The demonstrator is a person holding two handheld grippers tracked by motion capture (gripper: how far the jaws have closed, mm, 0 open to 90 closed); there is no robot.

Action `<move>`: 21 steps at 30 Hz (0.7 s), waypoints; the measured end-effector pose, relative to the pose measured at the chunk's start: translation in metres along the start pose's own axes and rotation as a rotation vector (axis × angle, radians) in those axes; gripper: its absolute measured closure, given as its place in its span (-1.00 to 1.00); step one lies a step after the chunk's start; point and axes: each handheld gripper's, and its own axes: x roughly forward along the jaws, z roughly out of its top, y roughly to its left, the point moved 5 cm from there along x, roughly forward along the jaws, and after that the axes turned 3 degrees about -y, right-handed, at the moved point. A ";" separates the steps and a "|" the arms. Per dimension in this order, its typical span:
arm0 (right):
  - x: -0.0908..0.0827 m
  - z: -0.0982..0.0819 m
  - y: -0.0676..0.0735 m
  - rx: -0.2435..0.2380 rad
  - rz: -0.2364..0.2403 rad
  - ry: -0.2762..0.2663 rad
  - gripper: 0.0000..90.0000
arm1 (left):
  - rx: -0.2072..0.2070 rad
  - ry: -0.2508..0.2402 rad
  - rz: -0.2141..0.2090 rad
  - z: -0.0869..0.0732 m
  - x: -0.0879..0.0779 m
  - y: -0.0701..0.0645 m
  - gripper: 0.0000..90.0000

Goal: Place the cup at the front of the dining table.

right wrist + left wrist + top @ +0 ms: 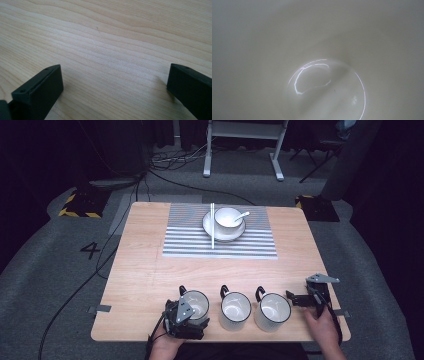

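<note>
Three white mugs with dark rims stand in a row near the table's front edge: a left mug [197, 301], a middle mug [235, 310] and a right mug [273, 311]. My left gripper [192, 320] sits against the near rim of the left mug. The left gripper view looks straight into the glossy white inside of the left mug [324, 87], and its jaws are out of sight. My right gripper [296, 299] rests low on the table just right of the right mug, pointing toward it. My right gripper [115, 72] is open over bare wood, with nothing between the jaws.
A striped placemat [190, 242] lies at the far middle of the wooden table [140, 270]. It carries a plate [222, 234] with a white bowl [227, 217], a spoon [242, 214] in the bowl and chopsticks [212, 226] across the plate's left edge.
</note>
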 end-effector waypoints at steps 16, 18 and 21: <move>0.000 0.000 0.000 0.000 0.001 -0.002 -0.99 | 0.007 0.000 -0.063 0.026 -0.002 0.002 -0.93; 0.000 0.000 0.000 0.000 0.001 -0.002 -0.99 | -0.010 -0.001 -0.062 0.030 -0.002 0.007 -0.93; 0.000 0.000 0.000 0.000 0.001 -0.002 -0.99 | -0.020 -0.004 -0.058 0.037 -0.003 0.017 -0.93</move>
